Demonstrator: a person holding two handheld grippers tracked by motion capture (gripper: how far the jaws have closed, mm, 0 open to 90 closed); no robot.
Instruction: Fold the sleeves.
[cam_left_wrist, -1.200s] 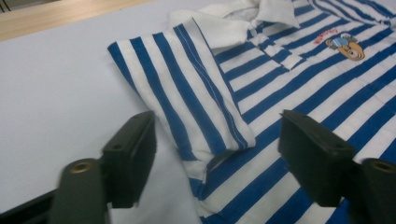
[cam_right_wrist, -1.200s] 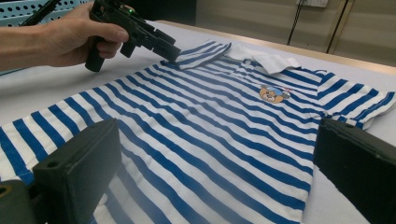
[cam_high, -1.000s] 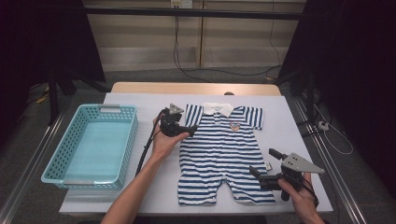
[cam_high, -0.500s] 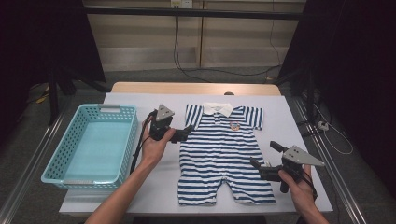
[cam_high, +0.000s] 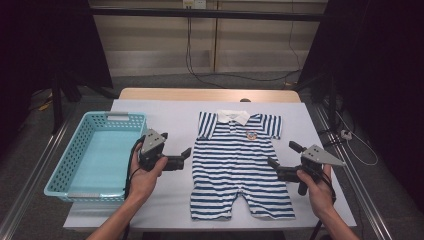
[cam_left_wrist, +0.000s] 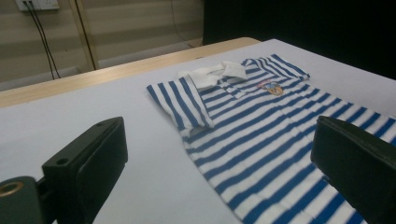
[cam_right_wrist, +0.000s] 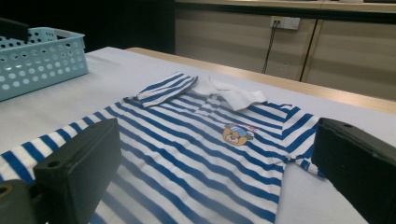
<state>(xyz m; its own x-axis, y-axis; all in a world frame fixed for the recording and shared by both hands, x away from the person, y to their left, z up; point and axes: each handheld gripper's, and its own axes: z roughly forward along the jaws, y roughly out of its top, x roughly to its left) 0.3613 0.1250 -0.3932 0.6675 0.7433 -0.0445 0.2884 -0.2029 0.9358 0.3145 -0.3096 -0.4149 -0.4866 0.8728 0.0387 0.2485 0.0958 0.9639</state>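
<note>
Both jaws of the left gripper (cam_high: 186, 154) stood wide apart with nothing between them, and the jaws of the right gripper (cam_high: 271, 164) were just as wide and held nothing too. Each one hung just beside a side edge of the striped baby suit (cam_high: 240, 165), one on the left and one on the right, at about its middle.

That suit lay flat in the middle of the white table (cam_high: 170, 112), front side up, with a little bear badge (cam_right_wrist: 237, 134) on the chest. It looked thin, soft and very light. It would flop and bend as soon as one part was lifted, so it could not be picked up like a box. It was not breakable. A good place to pinch it would be an edge where the cloth is doubled, like a sleeve (cam_left_wrist: 180, 105), the shoulder, or the hem of a leg. Both grippers would likely need to lift at once so it did not sag.

Its long way ran from the person toward the far side of the table. The white collar (cam_high: 233, 116) pointed away from the person and the two short legs pointed back toward them. Whether the cloth was slippery I could not tell from the blurry close views.

A light blue basket (cam_high: 60, 172) sat on the left, near the suit but not touching it.
</note>
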